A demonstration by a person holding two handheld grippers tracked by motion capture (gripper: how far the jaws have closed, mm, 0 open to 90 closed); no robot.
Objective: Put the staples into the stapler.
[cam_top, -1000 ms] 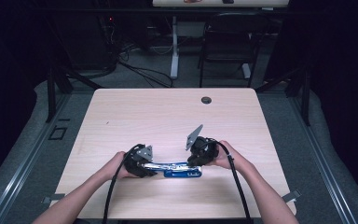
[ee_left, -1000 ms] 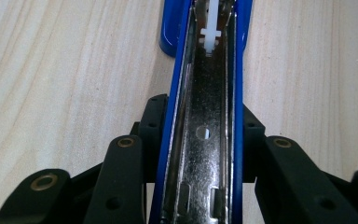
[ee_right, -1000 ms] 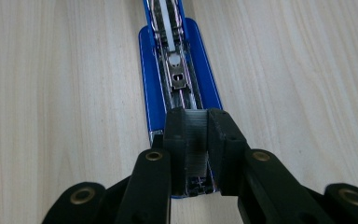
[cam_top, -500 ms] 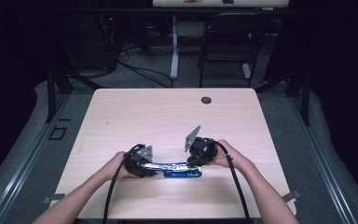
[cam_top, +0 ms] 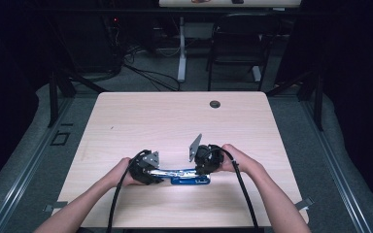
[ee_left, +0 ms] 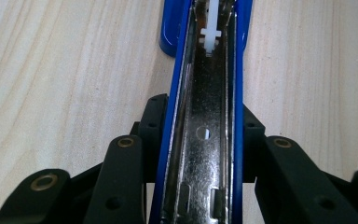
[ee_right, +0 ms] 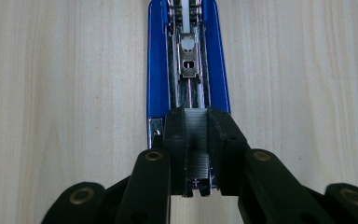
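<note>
A blue stapler (cam_top: pixel 187 177) is laid open on the near middle of the table (cam_top: pixel 175 121), its long axis running left to right across the scene. The hinged top arm (ee_left: pixel 205 154) is folded out to the left and is clamped between the jaws of the left gripper (cam_top: pixel 145 167); in the left gripper view the jaws are seen pressed against both blue sides of the arm, whose bare metal underside faces up. This grip is judged to be there to keep the lid swung back and the body steady, so that the magazine stays exposed.

The base (ee_right: pixel 186 70) lies to the right, its open channel facing upward with the white pusher visible farther along. The right gripper (cam_top: pixel 206 162) is closed on a strip of staples (ee_right: pixel 197 149), held edgewise between the pads at the front end of the channel, in line with the rail. The strip seems to be lined up lengthwise so that it can be lowered or slid into the magazine; whether it is already seated cannot be told.

Seen from above, the two grippers face each other along the stapler's length, with a hand behind each. A small dark round fitting (cam_top: pixel 215 104) sits at the far edge of the table, well apart from the work.
</note>
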